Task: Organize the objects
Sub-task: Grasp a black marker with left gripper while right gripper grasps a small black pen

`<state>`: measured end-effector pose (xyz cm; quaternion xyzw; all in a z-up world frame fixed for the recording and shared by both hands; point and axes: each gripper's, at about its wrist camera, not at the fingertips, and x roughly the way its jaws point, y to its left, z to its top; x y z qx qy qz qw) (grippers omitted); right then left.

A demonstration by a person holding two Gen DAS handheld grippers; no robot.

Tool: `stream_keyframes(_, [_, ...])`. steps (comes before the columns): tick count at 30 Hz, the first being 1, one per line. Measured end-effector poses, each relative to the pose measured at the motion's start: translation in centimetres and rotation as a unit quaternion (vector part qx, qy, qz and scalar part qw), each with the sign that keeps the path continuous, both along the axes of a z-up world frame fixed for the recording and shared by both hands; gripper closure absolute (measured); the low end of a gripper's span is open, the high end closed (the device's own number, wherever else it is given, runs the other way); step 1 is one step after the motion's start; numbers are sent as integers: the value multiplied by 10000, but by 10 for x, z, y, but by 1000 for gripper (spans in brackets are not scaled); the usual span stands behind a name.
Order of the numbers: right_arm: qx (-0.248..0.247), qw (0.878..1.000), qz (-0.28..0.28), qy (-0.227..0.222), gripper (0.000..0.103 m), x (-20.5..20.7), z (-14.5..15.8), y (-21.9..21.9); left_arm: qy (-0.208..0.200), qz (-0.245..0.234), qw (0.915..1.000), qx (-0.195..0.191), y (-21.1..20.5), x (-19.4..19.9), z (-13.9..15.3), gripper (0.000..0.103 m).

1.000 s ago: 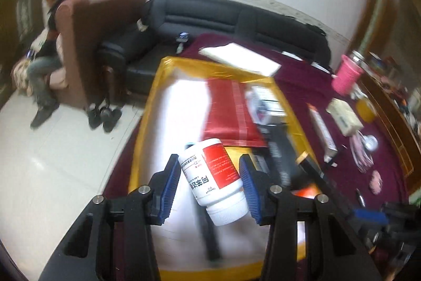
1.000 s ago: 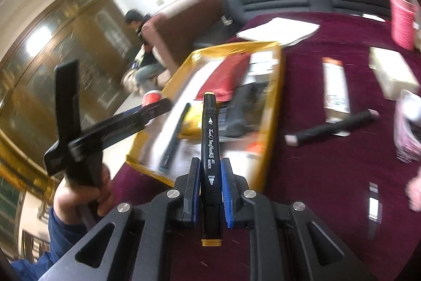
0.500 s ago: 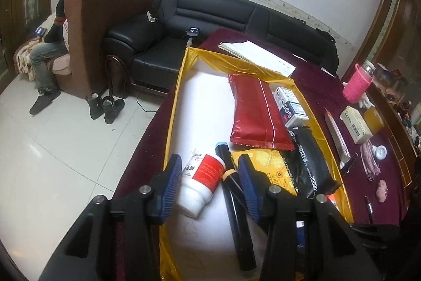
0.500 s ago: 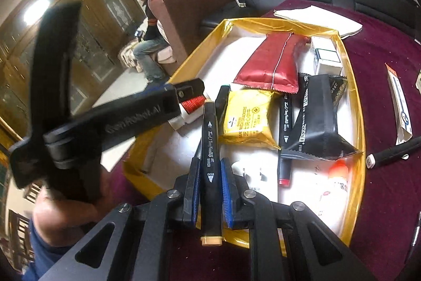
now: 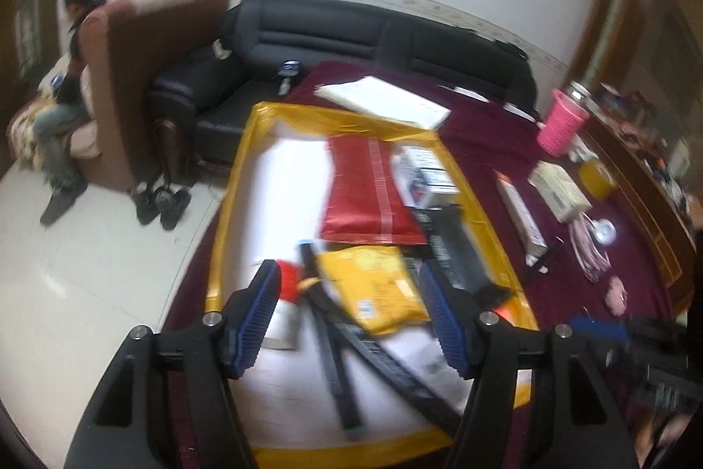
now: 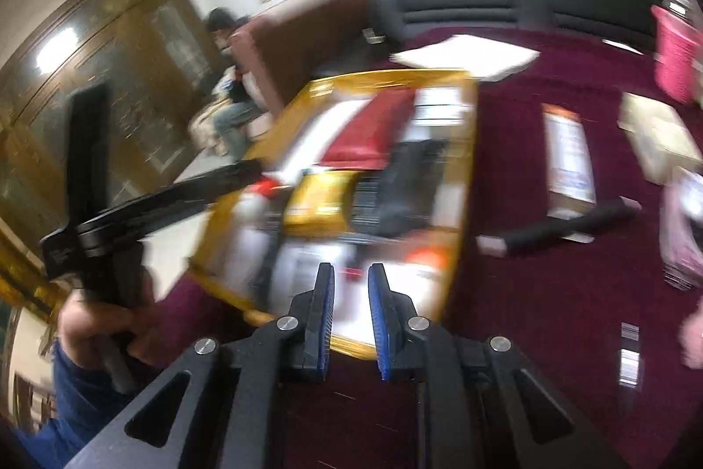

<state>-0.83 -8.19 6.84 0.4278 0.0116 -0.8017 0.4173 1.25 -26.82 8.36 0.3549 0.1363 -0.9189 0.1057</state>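
The black marker (image 6: pixel 558 228) lies on the tabletop (image 6: pixel 549 337), ahead and to the right of your right tongs (image 6: pixel 350 293), outside the yellow tray (image 6: pixel 466 170). It looks light, stiff and likely to roll, so pinch it mid-barrel, crosswise. Your right tongs are closed and empty; your left tongs (image 5: pixel 351 295) are opening, with nothing between them.

Tray (image 5: pixel 246 161): glossy gold foil-like rim, matt white floor; in it a shiny red foil pouch (image 5: pixel 367 192), a yellow glossy plastic packet (image 5: pixel 373 284) and black matt-plastic markers (image 5: pixel 334 354). Table cover (image 6: pixel 549 293), lower right of the right wrist view: dark red, smooth, with bright reflections, while the sofa (image 5: pixel 351 34) at upper centre of the left wrist view looks like black glossy leather. Left gripper (image 5: pixel 351 319) fingers (image 5: pixel 263 310): matt black plastic with ribbed blue pads and bright metal screws; paper stack (image 5: pixel 386 99) matt white.
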Motion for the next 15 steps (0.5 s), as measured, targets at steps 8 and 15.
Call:
stream_keyframes(8, [644,9936,-901,204,85,-40,-17,93,-253,-1418,9872,-685,108,-46,6,32])
stream_keyframes(15, [1030,9923,-650,220,85,-37,-43,88,-843,-1970,9655,-1477,178,-92,-23,31])
